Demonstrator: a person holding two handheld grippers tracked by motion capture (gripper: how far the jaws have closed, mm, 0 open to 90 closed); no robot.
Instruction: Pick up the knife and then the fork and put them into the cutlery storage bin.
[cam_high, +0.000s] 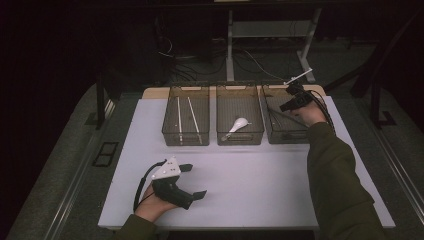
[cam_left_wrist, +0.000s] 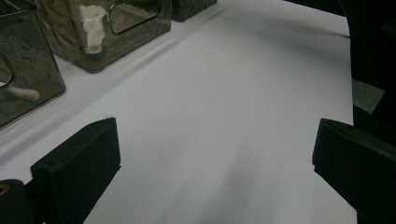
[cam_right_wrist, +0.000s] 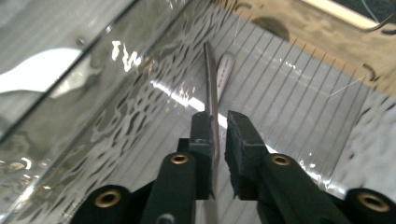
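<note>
Utensil (cam_right_wrist: 211, 79) in the 2 o'clock bin (cam_high: 285, 131): your right gripper (cam_right_wrist: 218, 140) nearly closes around it; your left gripper (cam_high: 192, 180) rests wide open.

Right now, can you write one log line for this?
left gripper: open, idle on table | right gripper: in right bin, closing around flat utensil

The person wears dark olive-green sleeves (cam_high: 335, 185) on both arms. The left tongs (cam_high: 192, 181) are black, with a grey 3-cornered plate (cam_high: 166, 170) on top and a black cable (cam_high: 141, 186) looping from the rear. The right tongs (cam_right_wrist: 220, 135) have 2 blocky black jaws on black links fixed with 4 brass-coloured rivets (cam_right_wrist: 180, 159).
</note>
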